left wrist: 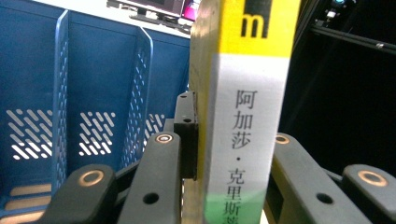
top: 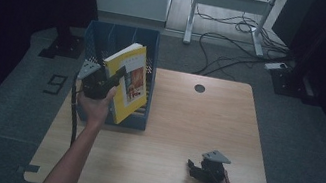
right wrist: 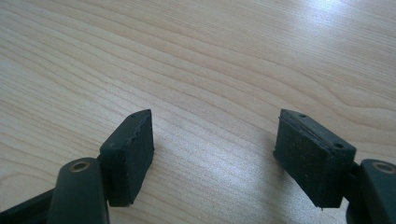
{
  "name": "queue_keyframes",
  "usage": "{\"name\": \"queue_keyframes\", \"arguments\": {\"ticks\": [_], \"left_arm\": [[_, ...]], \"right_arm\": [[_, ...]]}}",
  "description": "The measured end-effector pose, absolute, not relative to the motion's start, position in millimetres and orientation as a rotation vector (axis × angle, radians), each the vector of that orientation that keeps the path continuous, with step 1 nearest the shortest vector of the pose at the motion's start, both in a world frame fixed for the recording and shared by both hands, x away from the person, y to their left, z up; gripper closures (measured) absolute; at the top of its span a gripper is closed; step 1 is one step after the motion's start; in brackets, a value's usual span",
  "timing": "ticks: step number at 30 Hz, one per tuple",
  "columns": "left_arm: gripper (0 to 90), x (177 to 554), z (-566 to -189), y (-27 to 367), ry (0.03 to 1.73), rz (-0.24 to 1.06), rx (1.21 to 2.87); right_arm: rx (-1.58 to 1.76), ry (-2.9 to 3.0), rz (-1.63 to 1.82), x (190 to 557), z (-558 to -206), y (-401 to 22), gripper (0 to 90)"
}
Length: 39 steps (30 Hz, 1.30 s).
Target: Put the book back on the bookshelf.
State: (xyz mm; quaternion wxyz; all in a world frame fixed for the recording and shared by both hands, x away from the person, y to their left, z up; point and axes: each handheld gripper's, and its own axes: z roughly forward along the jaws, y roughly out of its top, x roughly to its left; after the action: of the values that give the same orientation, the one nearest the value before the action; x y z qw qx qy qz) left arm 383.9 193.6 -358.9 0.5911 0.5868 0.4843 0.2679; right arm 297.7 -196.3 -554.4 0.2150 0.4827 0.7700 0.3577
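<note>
Blue plastic walls of the file rack (top: 138, 117) stood at the table's (top: 178, 140) left edge, its perforated dividers (left wrist: 142, 93) forming upright slots open toward the camera. Above that rack, the left gripper (top: 111, 81) was clamped on a yellow book (top: 131, 83), its pads pressing both covers beside the spine, as the left gripper view showed with the spine (left wrist: 245, 116) rising straight between the black jaws. The book hung tilted over the rack's front right corner, its lower edge near or against the front wall; whether it had entered a slot could not be told.

To do this step well, I judged the book should be squared with the dividers first, spine kept parallel to them, then lowered straight down into one slot without catching a corner on the rim. The grip should hold firm until the bottom edge rested on the rack's floor, since letting go sooner might let it topple out over the wall.

Further right, the right gripper (top: 194, 169) lay low over bare wood near the table's front edge, jaws spread wide with nothing between the pads (right wrist: 133, 149).
</note>
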Motion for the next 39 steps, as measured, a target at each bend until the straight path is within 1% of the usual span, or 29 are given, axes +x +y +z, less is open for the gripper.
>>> {"name": "queue_keyframes", "arguments": {"ticks": [16,29,39], "left_arm": [[75.4,401,-359,188,1.156,0.673,1.374],[75.4,415,-365,183,1.199,0.647,1.369],[75.4,425,-369,180,1.226,0.675,1.378]], "right_arm": [[1.339,2.132,0.993,298,-555,-196,27.2],[1.342,2.13,0.992,299,-554,-197,27.1],[1.34,2.131,0.992,299,-555,-197,27.1]]}}
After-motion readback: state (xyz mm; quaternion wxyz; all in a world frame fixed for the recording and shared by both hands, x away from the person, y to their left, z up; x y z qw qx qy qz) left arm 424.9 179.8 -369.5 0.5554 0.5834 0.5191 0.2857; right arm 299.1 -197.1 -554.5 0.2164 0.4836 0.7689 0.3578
